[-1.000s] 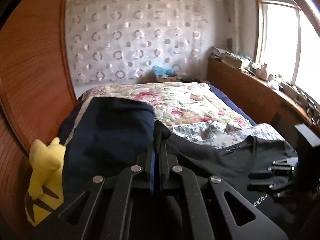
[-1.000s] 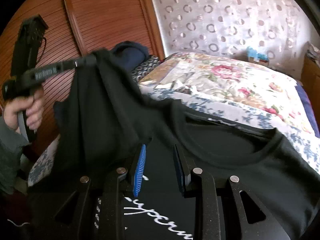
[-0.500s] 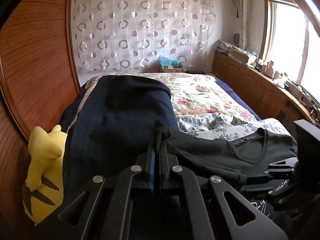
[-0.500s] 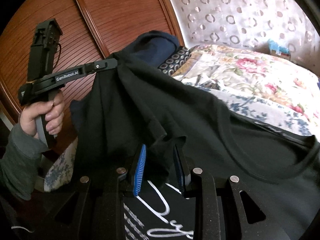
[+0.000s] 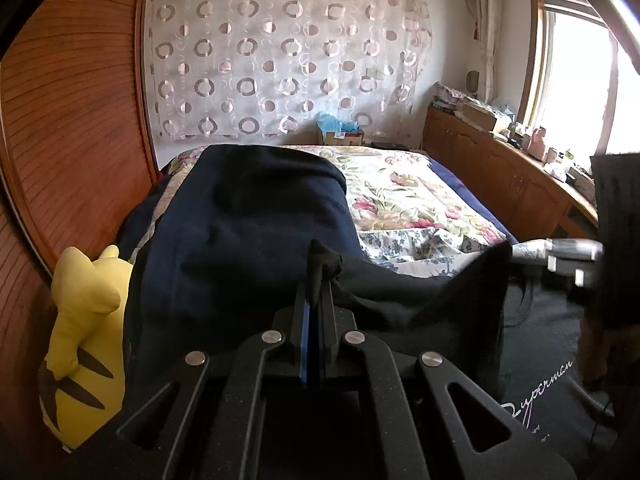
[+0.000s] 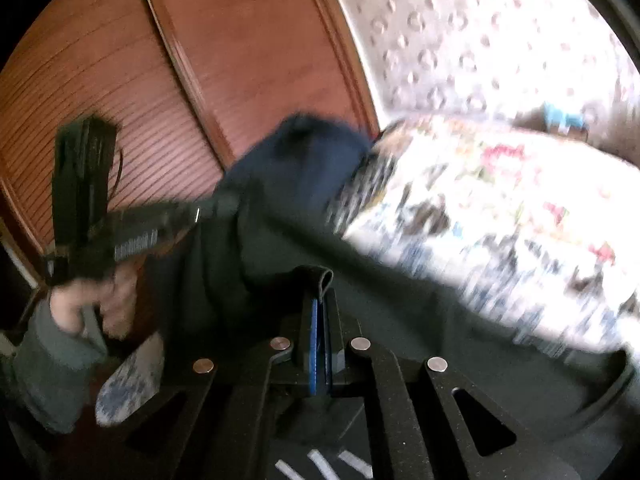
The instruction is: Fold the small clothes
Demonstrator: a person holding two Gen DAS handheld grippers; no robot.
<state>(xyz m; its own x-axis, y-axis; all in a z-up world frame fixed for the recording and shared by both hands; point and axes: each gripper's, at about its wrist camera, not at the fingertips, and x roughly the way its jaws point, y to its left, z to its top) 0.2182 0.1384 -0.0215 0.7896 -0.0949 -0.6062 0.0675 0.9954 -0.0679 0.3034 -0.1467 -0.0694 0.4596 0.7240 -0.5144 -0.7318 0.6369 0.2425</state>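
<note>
Bed (image 5: 404, 196) first: 1 bed w/ floral cover, running away from the cams toward the curtained wall, wardrobe along its left side. On it, left, 1 big navy garment (image 5: 248, 240), heaped, not in play. The task's thing is 1 black T-shirt (image 5: 420, 296) w/ white script print, lying across the near end of the bed, body low right, one edge lifted and stretched taut betw. the 2 tools. Key relation: that held edge runs roughly left-right, from the left tool (image 5: 316, 280) to the right tool (image 5: 568, 256), which shows blurred at the right edge of the left view; rest of the shirt hangs below and right of the line, so the fold prob. carries the edge over toward the printed body. Left tool: closed, pinching a bunched corner of the shirt, fabric poking up betw. its pads. Right tool (image 6: 320, 300): jaws closing on a hem fold, cloth visibly betw. them; right view is motion-blurred. Both tools equally on the shirt, neither nearer. Person's left hand (image 6: 96, 300) wraps that tool's handle, grey-green sleeve. Smallest: 1 yellow plush (image 5: 84, 332) wedged betw. bed and wardrobe, well clear.
</note>
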